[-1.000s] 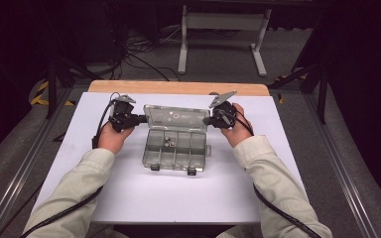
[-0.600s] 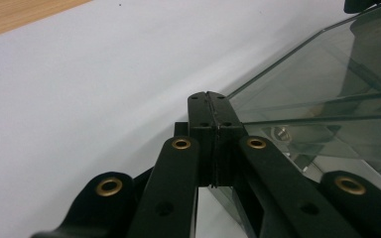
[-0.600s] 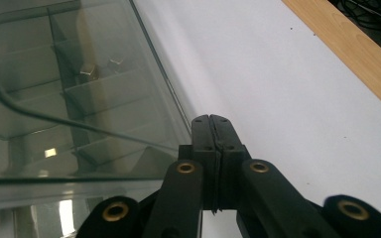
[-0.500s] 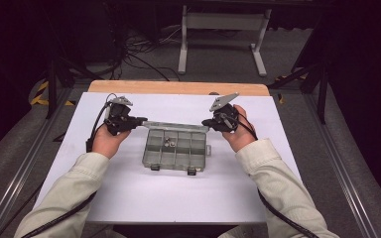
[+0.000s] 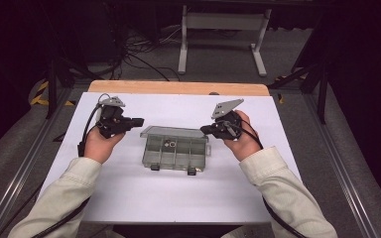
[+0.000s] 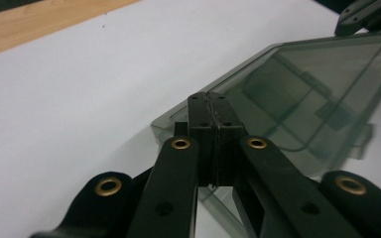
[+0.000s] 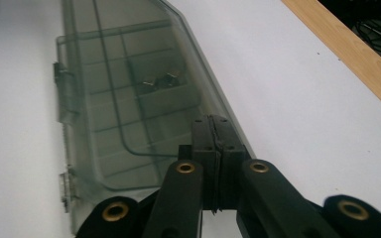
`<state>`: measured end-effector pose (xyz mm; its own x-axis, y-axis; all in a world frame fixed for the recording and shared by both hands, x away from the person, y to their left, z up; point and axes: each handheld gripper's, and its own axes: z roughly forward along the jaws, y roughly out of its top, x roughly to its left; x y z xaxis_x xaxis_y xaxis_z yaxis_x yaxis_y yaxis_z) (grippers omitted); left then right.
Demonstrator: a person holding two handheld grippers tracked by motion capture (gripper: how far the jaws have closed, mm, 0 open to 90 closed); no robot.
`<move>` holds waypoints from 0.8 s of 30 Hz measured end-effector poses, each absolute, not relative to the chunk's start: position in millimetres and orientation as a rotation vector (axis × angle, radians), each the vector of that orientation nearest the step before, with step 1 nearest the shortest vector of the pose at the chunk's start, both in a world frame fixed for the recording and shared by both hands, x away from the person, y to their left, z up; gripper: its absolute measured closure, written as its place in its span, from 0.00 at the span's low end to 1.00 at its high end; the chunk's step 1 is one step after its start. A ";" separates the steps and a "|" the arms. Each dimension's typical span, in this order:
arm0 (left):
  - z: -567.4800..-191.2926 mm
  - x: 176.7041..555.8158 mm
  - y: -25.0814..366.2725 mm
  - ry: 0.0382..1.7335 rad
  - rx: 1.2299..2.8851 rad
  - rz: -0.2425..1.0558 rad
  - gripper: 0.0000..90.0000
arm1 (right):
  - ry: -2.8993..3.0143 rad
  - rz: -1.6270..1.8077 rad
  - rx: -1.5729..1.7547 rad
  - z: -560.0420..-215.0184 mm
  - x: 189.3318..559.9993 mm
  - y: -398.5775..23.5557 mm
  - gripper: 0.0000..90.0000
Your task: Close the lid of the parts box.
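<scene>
Centrally on the white table lies a smoky clear compartment box, lid lowered over its dividers (small metal parts in one far compartment). Left claw and right claw, both clenched on nothing, flank its far corners.

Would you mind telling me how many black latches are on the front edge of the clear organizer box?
2: the left latch and the right latch on the organizer box front edge; other sides may hide more.
</scene>
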<state>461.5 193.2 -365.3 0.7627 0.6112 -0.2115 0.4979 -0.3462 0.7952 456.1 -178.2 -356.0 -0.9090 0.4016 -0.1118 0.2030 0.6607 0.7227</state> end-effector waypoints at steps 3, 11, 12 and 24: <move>-363.8 454.4 193.2 0.828 2.002 0.140 0.99 | 2.621 1.096 0.468 -354.3 451.1 -176.2 1.00; -360.1 424.6 185.4 0.748 2.029 0.117 0.99 | 2.642 1.101 0.447 -353.3 435.8 -173.3 1.00; -359.8 422.4 184.3 0.742 2.039 0.123 0.99 | 2.646 1.101 0.453 -353.9 434.4 -173.1 1.00; -369.7 406.6 179.5 0.722 2.112 0.145 0.99 | 2.681 1.117 0.469 -365.0 421.2 -174.8 1.00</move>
<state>406.6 179.5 -369.7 0.8245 0.5443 -0.1548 0.4423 -0.4492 0.7763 421.2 -174.8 -365.0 -0.9299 0.3626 -0.0609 0.2123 0.6646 0.7165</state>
